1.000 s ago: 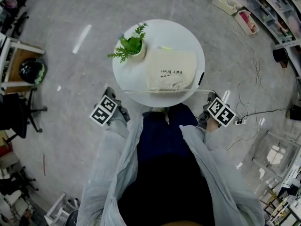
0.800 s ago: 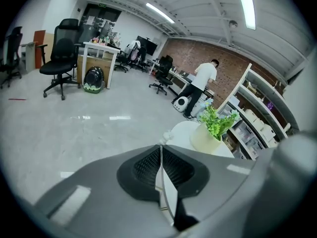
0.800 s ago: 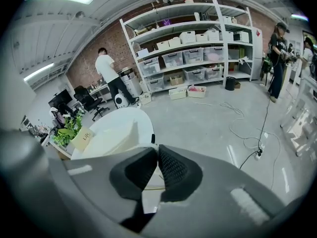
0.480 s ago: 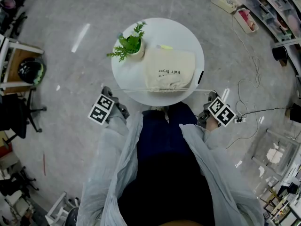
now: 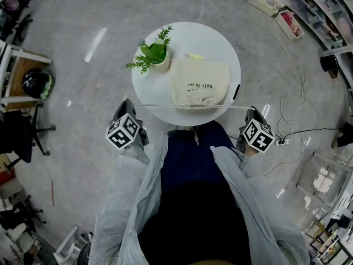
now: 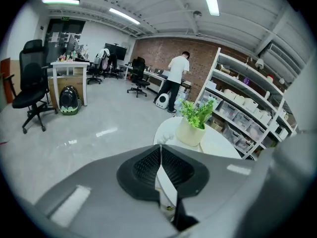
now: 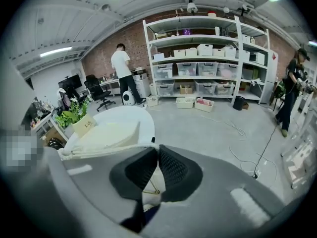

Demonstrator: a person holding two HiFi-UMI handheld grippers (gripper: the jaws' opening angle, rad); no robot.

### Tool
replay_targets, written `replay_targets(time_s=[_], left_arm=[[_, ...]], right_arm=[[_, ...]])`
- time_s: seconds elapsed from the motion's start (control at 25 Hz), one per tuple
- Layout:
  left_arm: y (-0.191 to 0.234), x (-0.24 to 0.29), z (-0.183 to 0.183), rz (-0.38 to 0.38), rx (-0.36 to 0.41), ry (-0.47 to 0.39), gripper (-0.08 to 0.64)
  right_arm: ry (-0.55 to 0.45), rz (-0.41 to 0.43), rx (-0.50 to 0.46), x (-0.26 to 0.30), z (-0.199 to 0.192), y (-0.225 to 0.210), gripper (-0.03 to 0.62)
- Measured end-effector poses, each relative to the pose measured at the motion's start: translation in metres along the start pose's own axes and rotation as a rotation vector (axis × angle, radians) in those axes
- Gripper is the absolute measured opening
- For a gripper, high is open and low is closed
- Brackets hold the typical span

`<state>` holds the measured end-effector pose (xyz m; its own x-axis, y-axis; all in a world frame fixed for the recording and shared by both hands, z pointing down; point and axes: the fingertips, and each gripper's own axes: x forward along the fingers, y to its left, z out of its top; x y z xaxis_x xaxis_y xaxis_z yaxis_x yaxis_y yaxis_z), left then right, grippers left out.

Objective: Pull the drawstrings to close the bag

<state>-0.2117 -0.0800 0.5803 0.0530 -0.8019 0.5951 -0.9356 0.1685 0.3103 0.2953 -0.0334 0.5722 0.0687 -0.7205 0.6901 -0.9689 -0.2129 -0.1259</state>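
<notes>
A cream drawstring bag with dark print lies on the round white table, its gathered mouth at the near edge. Its left drawstring and its right drawstring stretch taut sideways past the table's rim. My left gripper is shut on the left string's end, off the table's left. My right gripper is shut on the right string's end, off the table's right. In the left gripper view the jaws meet on a thin white line. In the right gripper view the string runs from the shut jaws to the bag.
A potted green plant stands on the table just left of the bag. A small black object sits at the table's right edge. Cables and a power strip lie on the floor at right. An office chair stands at left. A person stands by far desks.
Both grippers have turned a little in the hands, so their marker cubes show other faces. The strings stay taut and the bag has barely shifted.
</notes>
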Motion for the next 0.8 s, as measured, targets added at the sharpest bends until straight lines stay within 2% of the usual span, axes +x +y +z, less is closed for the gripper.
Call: replay_targets(time_s=[0.08, 0.2, 0.36, 0.48, 0.8], left_arm=[[-0.005, -0.001, 0.004, -0.037, -0.004, -0.008, 0.029], [-0.017, 0.000, 0.013, -0.107, 0.029, -0.014, 0.029], [-0.041, 0.003, 0.024, -0.242, 0.091, 0.002, 0.029], [-0.065, 0.003, 0.031, -0.343, 0.138, 0.019, 0.029], [-0.146, -0.001, 0.044, -0.552, 0.207, 0.035, 0.029]], right_arm=[[-0.003, 0.027, 0.001, 0.001, -0.001, 0.003, 0.015], [-0.018, 0.044, 0.004, 0.000, 0.005, 0.004, 0.015], [-0.039, 0.101, 0.018, -0.005, 0.022, 0.011, 0.015], [-0.057, 0.150, -0.016, -0.012, 0.036, 0.021, 0.015], [-0.100, 0.317, -0.096, -0.025, 0.064, 0.067, 0.015]])
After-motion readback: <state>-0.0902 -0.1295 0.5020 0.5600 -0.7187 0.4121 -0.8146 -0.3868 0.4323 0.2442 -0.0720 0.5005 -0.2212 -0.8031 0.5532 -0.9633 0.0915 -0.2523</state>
